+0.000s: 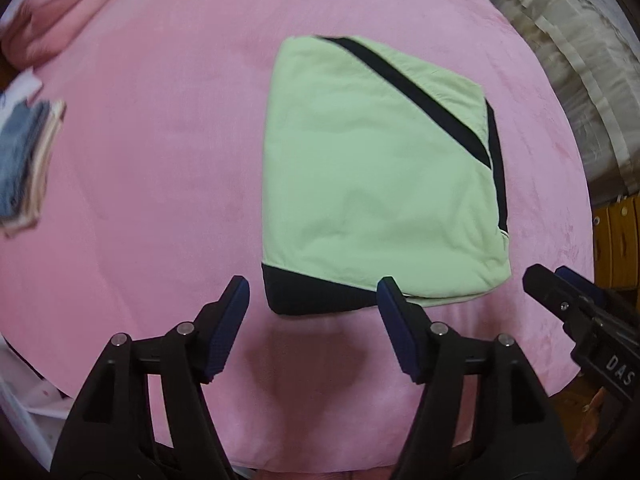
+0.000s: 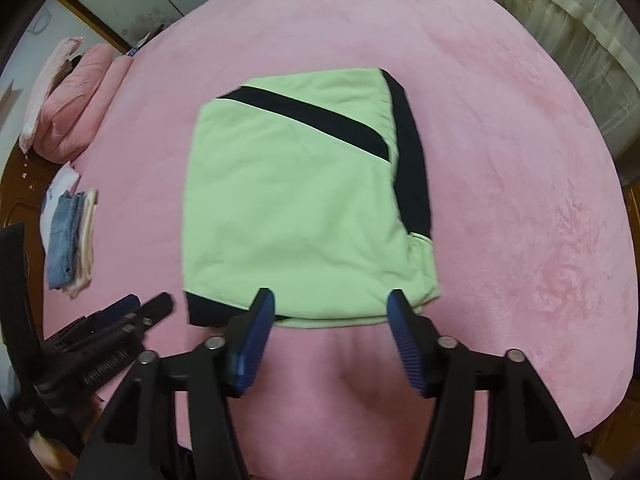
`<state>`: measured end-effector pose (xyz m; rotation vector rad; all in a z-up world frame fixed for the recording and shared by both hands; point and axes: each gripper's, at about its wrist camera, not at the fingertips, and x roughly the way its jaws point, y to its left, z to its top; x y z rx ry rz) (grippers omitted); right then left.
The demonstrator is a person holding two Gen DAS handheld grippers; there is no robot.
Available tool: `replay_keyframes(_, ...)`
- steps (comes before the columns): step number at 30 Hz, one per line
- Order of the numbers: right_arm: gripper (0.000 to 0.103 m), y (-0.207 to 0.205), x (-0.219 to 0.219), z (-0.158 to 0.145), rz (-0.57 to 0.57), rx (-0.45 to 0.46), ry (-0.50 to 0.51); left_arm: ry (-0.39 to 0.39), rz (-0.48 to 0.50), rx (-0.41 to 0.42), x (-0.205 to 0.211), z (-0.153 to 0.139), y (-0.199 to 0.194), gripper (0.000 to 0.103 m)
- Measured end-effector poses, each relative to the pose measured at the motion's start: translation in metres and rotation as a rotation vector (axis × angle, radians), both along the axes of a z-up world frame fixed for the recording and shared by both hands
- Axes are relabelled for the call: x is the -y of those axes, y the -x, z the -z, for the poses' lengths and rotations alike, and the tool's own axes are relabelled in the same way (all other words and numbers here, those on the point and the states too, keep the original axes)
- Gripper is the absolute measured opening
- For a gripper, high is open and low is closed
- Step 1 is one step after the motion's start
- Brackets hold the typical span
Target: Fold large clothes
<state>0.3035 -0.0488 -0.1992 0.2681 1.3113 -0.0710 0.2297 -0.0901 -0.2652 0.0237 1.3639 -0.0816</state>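
Note:
A light green garment with black bands lies folded into a flat rectangle on the pink bed cover. In the left wrist view my left gripper hangs open above the garment's near black corner, with nothing between its blue pads. My right gripper shows at the right edge there, beside the garment's near right corner. In the right wrist view the garment fills the middle, and my right gripper stands open over its near edge, holding nothing. The left gripper appears low on the left.
A stack of folded clothes with jeans on top lies at the bed's left side. Pink pillows are piled at the far left. A pale curtain and wooden furniture border the bed on the right.

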Motion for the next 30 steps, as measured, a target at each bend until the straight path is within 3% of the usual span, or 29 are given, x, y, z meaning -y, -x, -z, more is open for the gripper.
replay_keyframes(8, 0.084, -0.016, -0.018, -0.016, -0.011, -0.019, 0.042, -0.003, 0.023, 0.015, 0.009, -0.02, -0.002, 0.067)
replay_keyframes(14, 0.086, -0.023, -0.017, -0.011, -0.02, -0.035, 0.082, 0.009, 0.035, 0.026, 0.013, -0.028, -0.004, 0.072)
replay_keyframes(30, 0.089, -0.028, -0.01, -0.005, -0.026, -0.052, 0.098, 0.017, 0.07, 0.028, 0.021, -0.034, -0.004, 0.073)
